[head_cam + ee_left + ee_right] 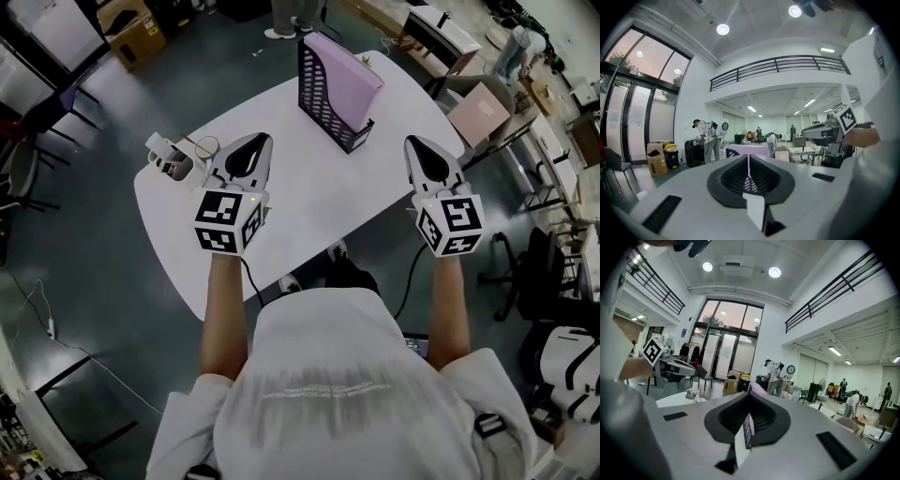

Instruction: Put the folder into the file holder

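A dark mesh file holder [330,114] stands upright at the far side of the white table [309,202]. The lilac folder [343,62] sits inside it, its top edge sticking out. My left gripper [253,141] hovers over the table's left part, shut and empty, well short of the holder. My right gripper [419,143] hangs over the table's right edge, also shut with nothing in it. In the left gripper view the jaws [749,158] meet in a thin line; the folder [749,150] shows just beyond. In the right gripper view the shut jaws [750,399] frame the holder [747,431].
A small white device [174,159] lies near the table's left edge. Cardboard boxes [131,28] stand on the floor far left, a pink box [481,108] far right, office chairs [539,272] to the right. A person in white [709,140] stands in the distance.
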